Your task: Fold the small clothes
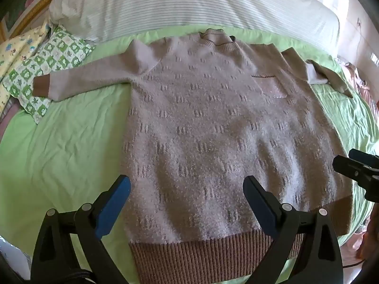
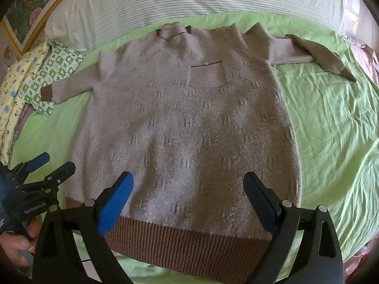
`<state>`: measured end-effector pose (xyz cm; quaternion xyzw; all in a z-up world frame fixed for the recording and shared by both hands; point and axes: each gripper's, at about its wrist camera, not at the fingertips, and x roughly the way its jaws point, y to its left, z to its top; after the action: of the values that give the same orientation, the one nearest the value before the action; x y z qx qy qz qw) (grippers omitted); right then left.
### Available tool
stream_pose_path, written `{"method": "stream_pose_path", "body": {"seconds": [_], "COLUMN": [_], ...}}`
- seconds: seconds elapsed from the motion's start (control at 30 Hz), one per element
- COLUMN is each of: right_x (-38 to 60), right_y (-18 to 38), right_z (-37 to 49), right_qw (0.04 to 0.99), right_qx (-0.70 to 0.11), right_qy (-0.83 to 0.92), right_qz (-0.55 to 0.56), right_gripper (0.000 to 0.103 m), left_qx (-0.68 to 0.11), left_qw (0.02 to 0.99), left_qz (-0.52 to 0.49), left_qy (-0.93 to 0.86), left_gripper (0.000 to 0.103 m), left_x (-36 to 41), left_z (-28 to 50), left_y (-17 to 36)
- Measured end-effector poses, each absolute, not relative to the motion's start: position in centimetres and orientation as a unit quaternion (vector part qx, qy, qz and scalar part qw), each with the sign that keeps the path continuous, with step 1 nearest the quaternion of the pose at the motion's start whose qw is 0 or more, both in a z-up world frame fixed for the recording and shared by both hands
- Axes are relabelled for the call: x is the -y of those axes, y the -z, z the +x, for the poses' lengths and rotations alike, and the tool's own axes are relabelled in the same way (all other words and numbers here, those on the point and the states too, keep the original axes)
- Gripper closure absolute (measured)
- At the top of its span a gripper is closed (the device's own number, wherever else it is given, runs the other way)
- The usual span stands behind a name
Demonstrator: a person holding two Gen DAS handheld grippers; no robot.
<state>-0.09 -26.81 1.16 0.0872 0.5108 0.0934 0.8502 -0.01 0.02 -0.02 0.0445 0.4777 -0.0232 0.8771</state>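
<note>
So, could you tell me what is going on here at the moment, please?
A person holds a two-finger gripper in each hand above a beige sweater spread flat on a green bedsheet. Both the left gripper and the right gripper are open near the brown ribbed hem, gripping nothing. One sleeve lies stretched out; the other sleeve is bent and rumpled. No fold has been made yet.

The sweater [image 1: 201, 123] is lying flat on the bed sheet [image 1: 59, 146], collar toward the big pillow [image 1: 189, 2] behind; small pillows [image 1: 45, 71] are sitting left.
</note>
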Motion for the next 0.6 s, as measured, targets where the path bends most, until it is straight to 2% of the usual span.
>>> {"method": "stream_pose_path", "body": {"seconds": [0.6], "right_x": [26.99], "right_y": [-1.06], "right_z": [0.07], "right_qw": [0.849], "right_qx": [-0.512], "right_qy": [-0.096], "right_qz": [0.094], "right_gripper": [0.009], "left_qx": [-0.478], "left_qw": [0.877], "left_qz": [0.038], "left_qy": [0.029], "left_gripper": [0.007], "left_x": [-0.08], "left_z": [0.57], "left_y": [0.2]}}
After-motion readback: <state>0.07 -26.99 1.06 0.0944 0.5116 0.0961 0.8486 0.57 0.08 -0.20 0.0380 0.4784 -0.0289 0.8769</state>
